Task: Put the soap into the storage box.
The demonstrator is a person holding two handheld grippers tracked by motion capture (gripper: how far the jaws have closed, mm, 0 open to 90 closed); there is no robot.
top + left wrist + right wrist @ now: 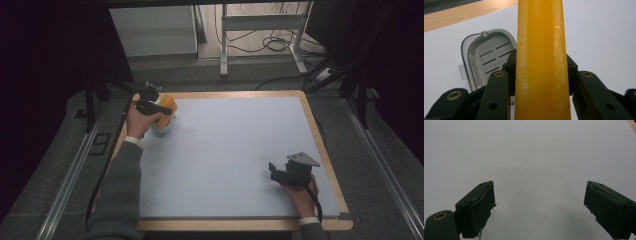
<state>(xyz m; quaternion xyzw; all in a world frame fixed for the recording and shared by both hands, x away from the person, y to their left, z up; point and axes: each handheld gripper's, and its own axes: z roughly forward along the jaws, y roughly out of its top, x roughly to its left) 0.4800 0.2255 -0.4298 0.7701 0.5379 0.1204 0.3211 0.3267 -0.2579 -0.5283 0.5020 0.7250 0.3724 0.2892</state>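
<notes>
Nearest the lens, a yellow-orange block (541, 65), upright between the jaws of the left gripper (541, 75), clamped firmly on both flat sides. Matte, waxy surface, with pale powdery scuffs along the edges and one long groove down the front. From the high view, same block (166, 106) at the far left corner of the table (320, 130), over something white that cannot be made out. Just behind it, flat on the pale blue mat (225, 150), a grey lid (487, 58) with rounded corners, inner side up, several short slots across the middle, a small knob at the rim. No contents visible. No label or writing readable. Well apart, near the right edge, right gripper (539, 205) low over bare mat, jaws spread wide, nothing between.
</notes>
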